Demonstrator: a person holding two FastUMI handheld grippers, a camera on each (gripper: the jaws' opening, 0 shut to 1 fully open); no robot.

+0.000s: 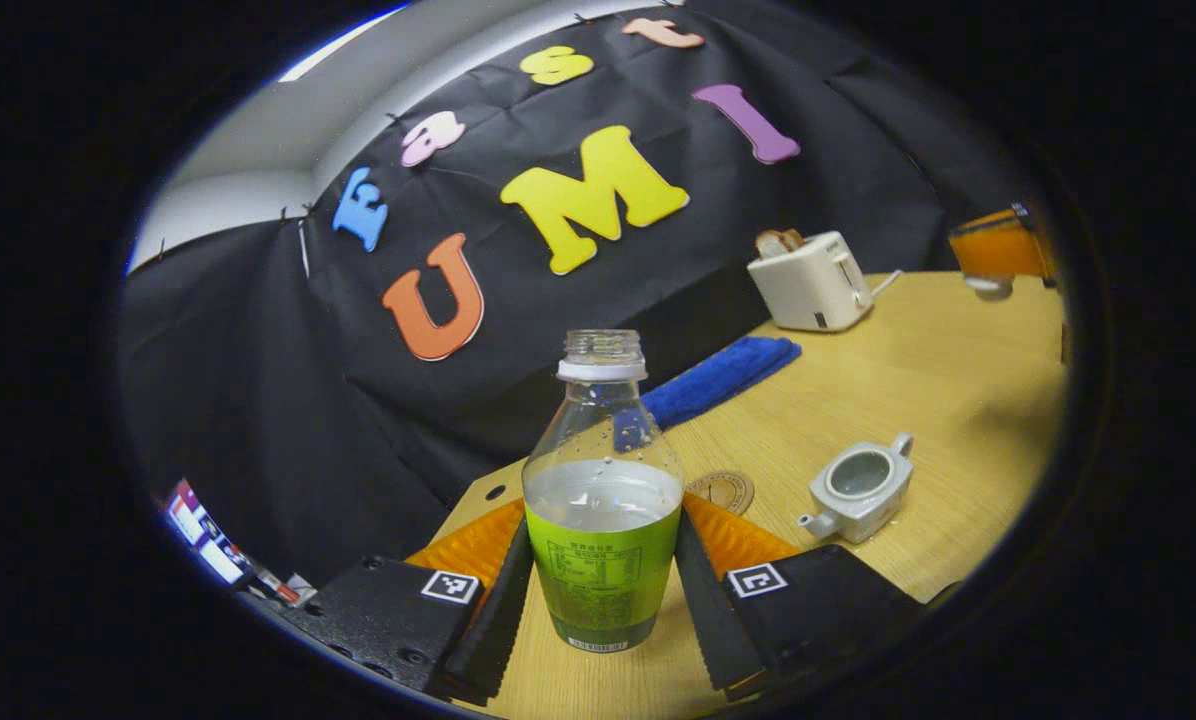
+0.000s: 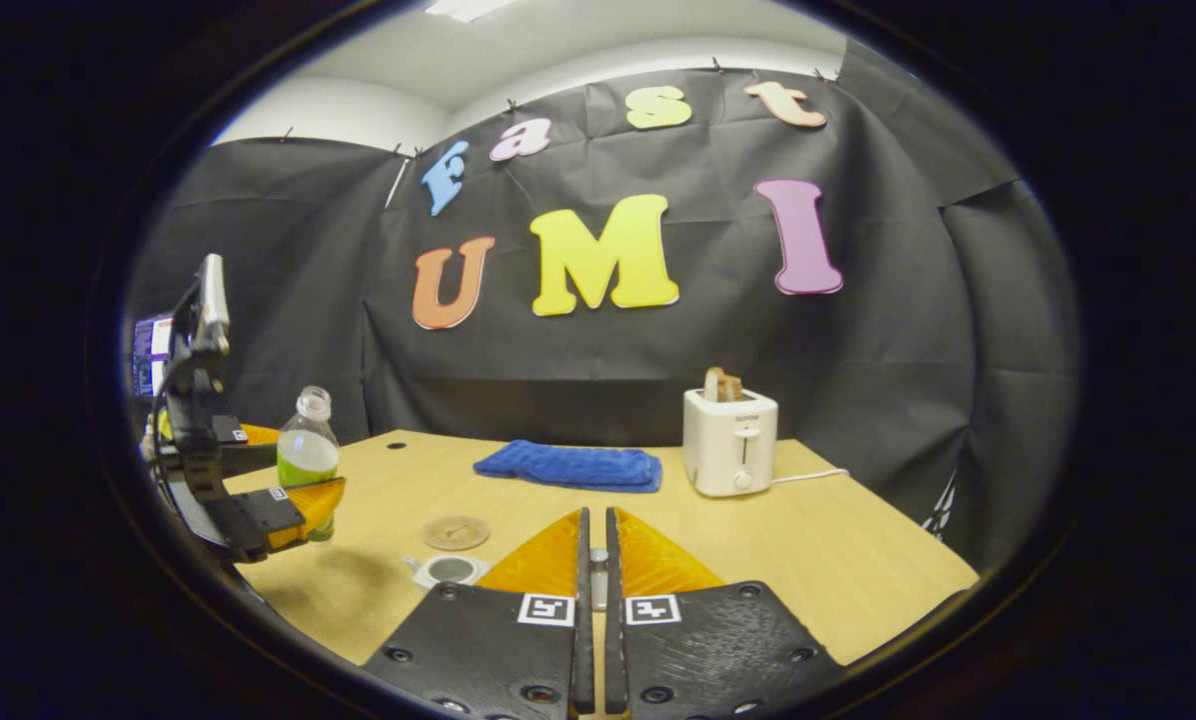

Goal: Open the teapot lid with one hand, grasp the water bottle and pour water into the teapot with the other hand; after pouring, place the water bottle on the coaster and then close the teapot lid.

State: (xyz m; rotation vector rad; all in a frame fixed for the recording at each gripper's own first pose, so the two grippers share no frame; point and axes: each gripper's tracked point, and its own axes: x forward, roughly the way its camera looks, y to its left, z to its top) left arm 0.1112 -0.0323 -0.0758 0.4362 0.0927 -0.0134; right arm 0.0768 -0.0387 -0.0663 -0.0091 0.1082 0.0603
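Observation:
An uncapped water bottle (image 1: 602, 500) with a green label, partly full, stands between my left gripper's (image 1: 603, 535) fingers, which press on both its sides. The right gripper view shows that bottle (image 2: 307, 455) at the table's left, held by the left gripper (image 2: 303, 505). The grey teapot (image 1: 858, 488) sits open on the table, right of the round coaster (image 1: 722, 490). My right gripper (image 2: 595, 522) is shut on the teapot lid (image 2: 598, 568), held above and right of the open teapot (image 2: 447, 570). The coaster (image 2: 455, 532) lies just beyond the pot.
A folded blue towel (image 2: 568, 466) and a white toaster (image 2: 729, 441) holding toast sit at the back of the wooden table (image 2: 838, 540). In the left gripper view the right gripper (image 1: 998, 250) hangs high at far right with the lid (image 1: 988, 287).

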